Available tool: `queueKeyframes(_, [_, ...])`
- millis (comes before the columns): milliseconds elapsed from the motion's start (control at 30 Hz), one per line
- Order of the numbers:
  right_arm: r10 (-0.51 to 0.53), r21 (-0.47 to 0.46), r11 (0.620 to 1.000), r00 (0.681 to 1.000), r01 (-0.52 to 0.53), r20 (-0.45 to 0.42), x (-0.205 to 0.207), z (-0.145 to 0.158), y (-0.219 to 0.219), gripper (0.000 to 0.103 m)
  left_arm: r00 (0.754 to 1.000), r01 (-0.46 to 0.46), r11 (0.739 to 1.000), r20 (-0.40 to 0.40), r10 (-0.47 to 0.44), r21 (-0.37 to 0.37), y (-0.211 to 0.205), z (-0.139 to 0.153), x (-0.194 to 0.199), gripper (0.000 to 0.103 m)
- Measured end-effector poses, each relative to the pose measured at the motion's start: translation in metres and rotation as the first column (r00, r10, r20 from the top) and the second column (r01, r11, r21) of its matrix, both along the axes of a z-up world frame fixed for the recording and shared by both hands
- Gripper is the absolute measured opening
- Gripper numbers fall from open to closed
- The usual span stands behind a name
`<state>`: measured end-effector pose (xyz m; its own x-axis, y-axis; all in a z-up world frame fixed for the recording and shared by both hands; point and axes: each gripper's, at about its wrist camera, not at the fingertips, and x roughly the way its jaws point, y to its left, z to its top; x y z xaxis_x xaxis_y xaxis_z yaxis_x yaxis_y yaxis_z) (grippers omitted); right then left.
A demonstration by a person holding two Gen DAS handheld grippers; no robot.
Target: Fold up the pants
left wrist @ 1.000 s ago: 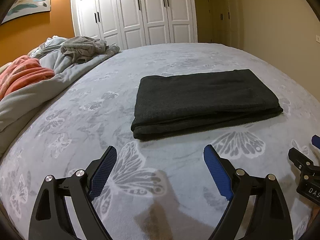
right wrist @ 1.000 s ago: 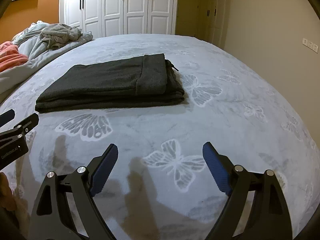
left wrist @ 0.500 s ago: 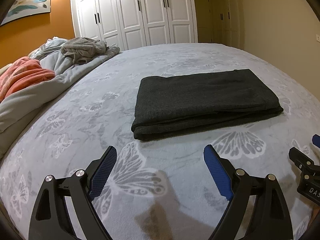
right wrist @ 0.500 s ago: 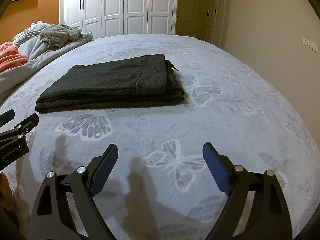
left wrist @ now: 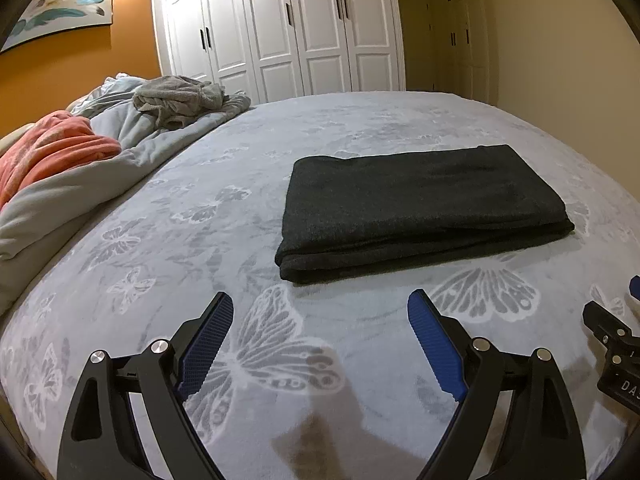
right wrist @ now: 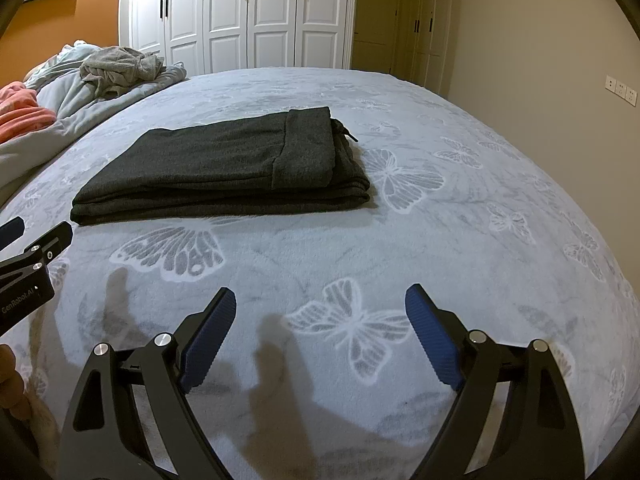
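Dark grey pants (left wrist: 420,208) lie folded in a flat rectangle on the butterfly-print bed cover (left wrist: 200,240). They also show in the right wrist view (right wrist: 224,168), with the waistband and a drawstring at the right end. My left gripper (left wrist: 320,340) is open and empty, above the cover, short of the pants' near edge. My right gripper (right wrist: 320,336) is open and empty, also short of the pants and to their right. Neither touches the pants.
A crumpled grey duvet (left wrist: 80,192), an orange blanket (left wrist: 52,152) and a grey garment (left wrist: 176,98) are heaped at the left. White wardrobe doors (left wrist: 296,28) stand beyond the bed. A beige wall (right wrist: 540,60) runs along the right.
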<state>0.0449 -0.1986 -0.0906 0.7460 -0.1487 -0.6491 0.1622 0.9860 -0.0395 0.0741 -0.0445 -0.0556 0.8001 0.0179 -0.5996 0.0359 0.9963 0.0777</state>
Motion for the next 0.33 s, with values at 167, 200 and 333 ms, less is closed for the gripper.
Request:
queueKeyframes(167, [-0.002, -0.001, 1.0, 1.0, 0.002, 0.0, -0.0006, -0.0001, 0.0005, 0.084, 0.999, 0.046, 0.999, -0.023, -0.046, -0.009, -0.0026, -0.0019, 0.0018, 0.087])
queueKeyframes(200, [0.0, -0.001, 1.0, 1.0, 0.0, 0.001, -0.0004, -0.0002, 0.0003, 0.084, 0.999, 0.048, 0.999, -0.024, -0.048, -0.006, -0.0034, -0.0023, 0.0016, 0.087])
queueKeyframes(333, [0.0, -0.003, 1.0, 1.0, 0.0, -0.001, -0.0004, -0.0005, 0.0, 0.084, 0.998, 0.061, 0.998, -0.02, -0.061, 0.004, -0.0071, -0.0025, 0.0002, 0.087])
